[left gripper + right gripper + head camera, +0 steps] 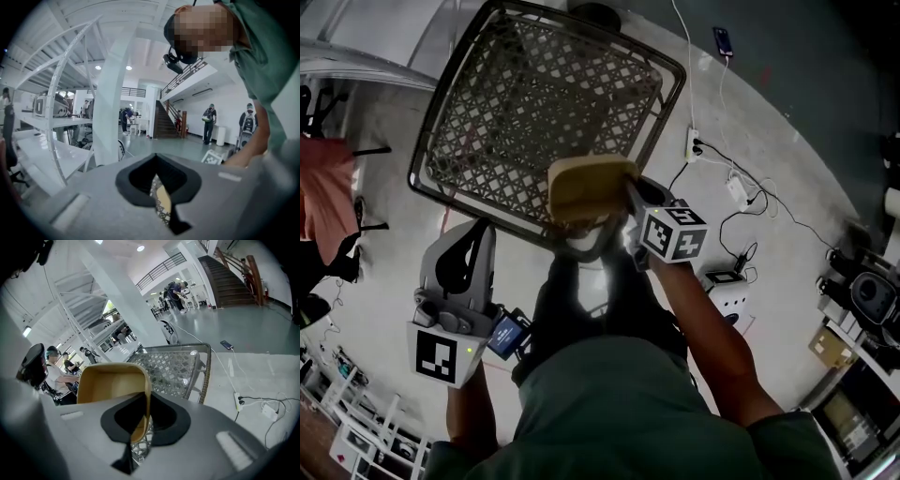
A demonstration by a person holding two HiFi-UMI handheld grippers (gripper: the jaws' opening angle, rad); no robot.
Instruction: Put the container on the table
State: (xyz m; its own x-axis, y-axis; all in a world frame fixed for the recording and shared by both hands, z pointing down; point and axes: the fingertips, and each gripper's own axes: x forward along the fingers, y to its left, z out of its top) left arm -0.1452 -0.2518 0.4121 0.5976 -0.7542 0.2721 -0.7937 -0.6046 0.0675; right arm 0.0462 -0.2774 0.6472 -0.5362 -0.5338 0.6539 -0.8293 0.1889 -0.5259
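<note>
Right gripper (621, 199) — jaws clenched on one side wall of the container (586, 183). The thin wall is pinched between them, and the hollow faces the gripper's own camera. You hold it by the wall, I judge, because that is the only thin edge a two-jaw grip can bite; the body looks too wide to span.

The container hangs at the near edge of the table (525, 103), partly over the mesh top and partly off it. No view settles whether its base touches the mesh. My judgement is that you should carry it further in toward the table's middle before letting go, since at the edge it could tip off.

Left gripper (473, 239) — jaws pressed together on nothing. Through the slit, its own view shows only a scrap of mesh and tan. It sits short of the table's near-left corner, off the table and well apart from the container. It is likely held there to keep out of the way, as the job needs only one grip.

Count:
- one container
- one table
- two grippers, one loaded and one idle
- on the floor to the right of the table, one power strip (694, 142) and one phone (724, 39)
</note>
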